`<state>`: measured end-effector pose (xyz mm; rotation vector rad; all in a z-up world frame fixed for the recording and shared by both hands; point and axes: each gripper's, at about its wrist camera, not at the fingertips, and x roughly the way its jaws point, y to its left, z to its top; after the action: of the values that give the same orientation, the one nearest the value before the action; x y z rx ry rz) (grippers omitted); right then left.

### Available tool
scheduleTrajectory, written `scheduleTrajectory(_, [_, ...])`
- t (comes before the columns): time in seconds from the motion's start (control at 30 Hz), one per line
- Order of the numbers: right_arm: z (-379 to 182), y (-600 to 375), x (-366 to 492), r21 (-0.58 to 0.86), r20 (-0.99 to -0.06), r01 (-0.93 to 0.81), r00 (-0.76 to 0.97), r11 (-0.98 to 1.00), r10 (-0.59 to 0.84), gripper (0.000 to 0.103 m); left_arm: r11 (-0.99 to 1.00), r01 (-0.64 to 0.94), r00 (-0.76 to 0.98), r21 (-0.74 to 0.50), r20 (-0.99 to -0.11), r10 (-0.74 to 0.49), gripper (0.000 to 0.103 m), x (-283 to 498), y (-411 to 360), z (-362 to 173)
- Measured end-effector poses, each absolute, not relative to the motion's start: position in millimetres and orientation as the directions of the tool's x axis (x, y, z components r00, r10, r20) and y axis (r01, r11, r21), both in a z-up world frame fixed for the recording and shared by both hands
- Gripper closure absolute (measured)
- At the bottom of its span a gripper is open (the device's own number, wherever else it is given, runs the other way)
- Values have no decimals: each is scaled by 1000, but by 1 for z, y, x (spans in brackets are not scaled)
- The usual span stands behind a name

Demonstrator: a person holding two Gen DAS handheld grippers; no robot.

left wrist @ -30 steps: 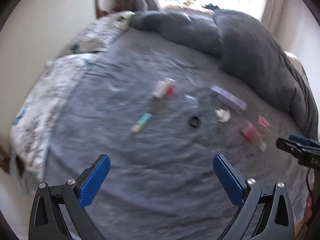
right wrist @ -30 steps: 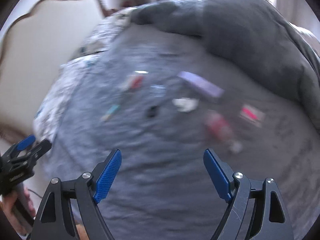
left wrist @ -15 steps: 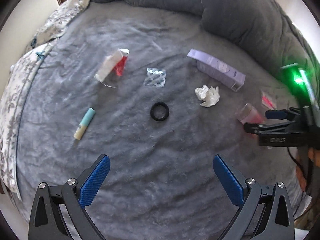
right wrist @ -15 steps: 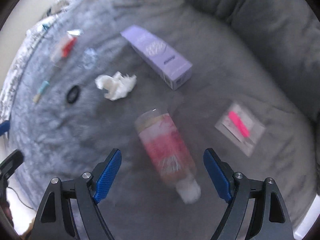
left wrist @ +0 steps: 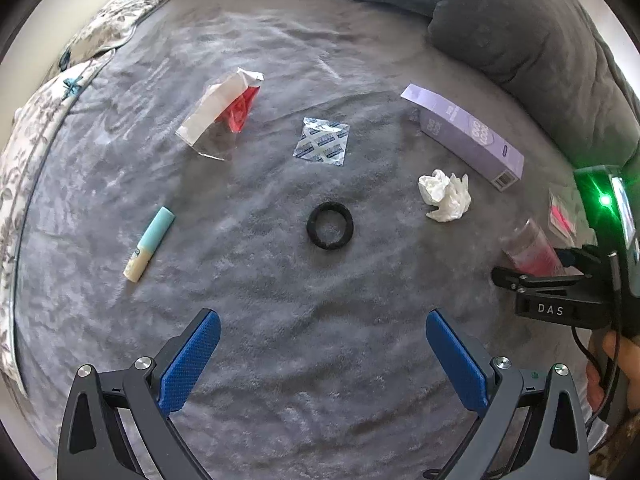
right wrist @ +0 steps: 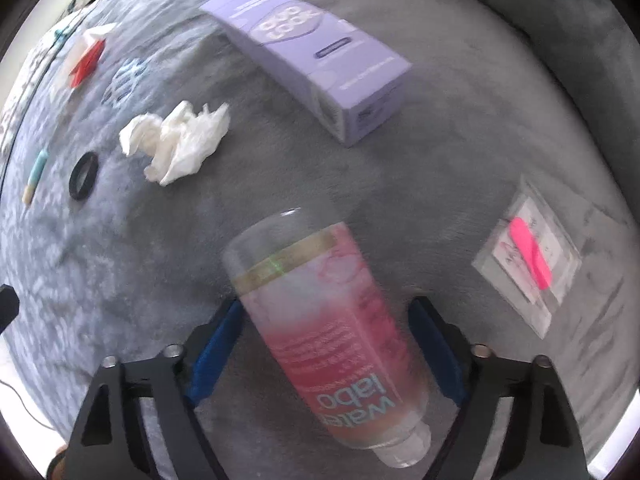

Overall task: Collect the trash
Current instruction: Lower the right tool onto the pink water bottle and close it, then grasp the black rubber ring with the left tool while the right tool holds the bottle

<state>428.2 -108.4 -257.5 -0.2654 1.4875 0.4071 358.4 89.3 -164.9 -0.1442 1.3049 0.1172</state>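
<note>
Trash lies scattered on a grey blanket (left wrist: 280, 360). A pink-labelled clear bottle (right wrist: 320, 320) lies on its side between the fingers of my right gripper (right wrist: 328, 308), whose jaws are closing, with a narrow gap still visible at the pads. Beyond it lie a purple box (right wrist: 312, 52), a crumpled white tissue (right wrist: 180, 140) and a clear packet with a pink strip (right wrist: 528, 264). My left gripper (left wrist: 322, 320) hovers open and empty, short of a black ring (left wrist: 330, 226). The right gripper (left wrist: 536, 268) shows at that view's right edge over the bottle (left wrist: 532, 248).
A teal and cream tube (left wrist: 150, 244), a foil sachet (left wrist: 322, 142) and a red and white wrapper (left wrist: 224, 116) lie further left. A rolled grey duvet (left wrist: 520, 40) bounds the far side, floral pillows (left wrist: 120, 20) the left. A hand (left wrist: 616, 360) holds the right gripper.
Both grippers have dropped toward the blanket and tilted downward. The right one went from well above the trash to straddling the pink bottle, and its fingers have drawn slightly closer together.
</note>
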Motion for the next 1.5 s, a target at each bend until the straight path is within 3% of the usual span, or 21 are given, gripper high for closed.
scheduleTrajectory(0.07, [-253,-111,430,54,-996,-417,48,908,81,45,986,-164,260,-38,-966,6,1,360,88,-166])
scheduleTrajectory(0.27, [-230,-120,427,60,-992,-428,72,902,100,54,988,-151,264,-36,-964,5,1,362,86,-167])
scheduleTrajectory(0.57, [-174,-134,403,166,-971,-409,90,897,220,58,983,-142,357,-121,-932,-63,1,366,89,-161])
scheduleTrajectory(0.93, [-184,-150,384,276,-955,-274,33,921,296,58,989,-130,307,-76,-951,-32,1,406,95,-191])
scheduleTrajectory(1.4, [-182,-144,388,286,-952,-271,30,919,305,58,991,-115,214,-65,-976,-40,3,424,99,-241])
scheduleTrajectory(1.47, [-181,-140,387,287,-951,-282,28,915,307,58,991,-119,200,-54,-979,-30,7,425,99,-241])
scheduleTrajectory(1.5, [-182,-139,387,286,-952,-286,26,914,306,58,990,-130,203,-56,-979,-29,19,425,100,-239])
